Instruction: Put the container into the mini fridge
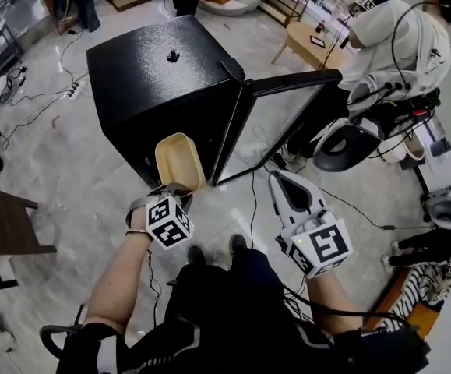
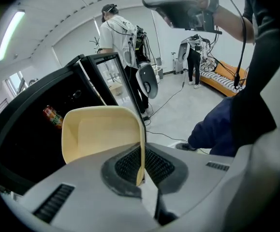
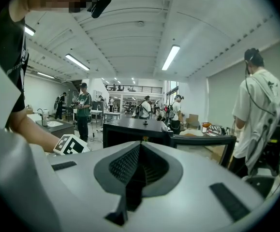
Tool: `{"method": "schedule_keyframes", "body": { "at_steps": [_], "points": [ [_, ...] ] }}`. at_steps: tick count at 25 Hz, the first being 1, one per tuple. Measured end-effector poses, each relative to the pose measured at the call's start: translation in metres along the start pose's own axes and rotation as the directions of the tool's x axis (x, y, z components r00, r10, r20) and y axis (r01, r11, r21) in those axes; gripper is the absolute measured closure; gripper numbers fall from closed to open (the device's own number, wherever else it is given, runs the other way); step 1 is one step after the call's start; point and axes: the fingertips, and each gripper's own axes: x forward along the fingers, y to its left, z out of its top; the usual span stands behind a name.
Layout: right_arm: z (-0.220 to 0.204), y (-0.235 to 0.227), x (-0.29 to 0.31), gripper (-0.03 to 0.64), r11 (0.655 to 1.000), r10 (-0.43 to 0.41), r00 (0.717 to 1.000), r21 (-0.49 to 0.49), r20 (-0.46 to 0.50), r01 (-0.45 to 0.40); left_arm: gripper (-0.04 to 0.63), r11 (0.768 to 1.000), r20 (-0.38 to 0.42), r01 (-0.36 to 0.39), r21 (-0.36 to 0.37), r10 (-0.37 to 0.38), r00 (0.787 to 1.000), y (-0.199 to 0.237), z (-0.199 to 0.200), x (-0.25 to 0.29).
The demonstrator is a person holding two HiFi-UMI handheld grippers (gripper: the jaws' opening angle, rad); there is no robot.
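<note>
A cream plastic container (image 1: 180,160) is held in front of the black mini fridge (image 1: 163,76), whose glass door (image 1: 287,123) stands open to the right. My left gripper (image 1: 175,191) is shut on the container's near rim. In the left gripper view the container (image 2: 101,132) tilts up from the left gripper (image 2: 140,177), with its thin edge pinched between the jaws. The dark fridge interior (image 2: 28,129) lies just behind it, with a can (image 2: 52,116) inside. My right gripper (image 1: 281,181) hovers to the right of the door, shut and empty (image 3: 139,151).
A person in a white shirt (image 1: 396,37) stands at the right beside an office chair (image 1: 346,142). Cables (image 1: 318,197) run across the marble floor. A wooden chair (image 1: 7,224) stands at the left and a small wooden table (image 1: 307,41) behind the fridge.
</note>
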Motion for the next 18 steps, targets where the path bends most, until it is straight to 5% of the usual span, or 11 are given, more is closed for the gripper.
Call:
{"method": "schedule_keyframes", "body": {
  "at_steps": [18],
  "points": [
    [-0.03,-0.05,0.035,0.6,0.997,0.077,0.994,0.026,-0.076,-0.075,0.583,0.996,-0.194,-0.046,-0.074,0.031,0.981,0.054,-0.049,0.11]
  ]
}}
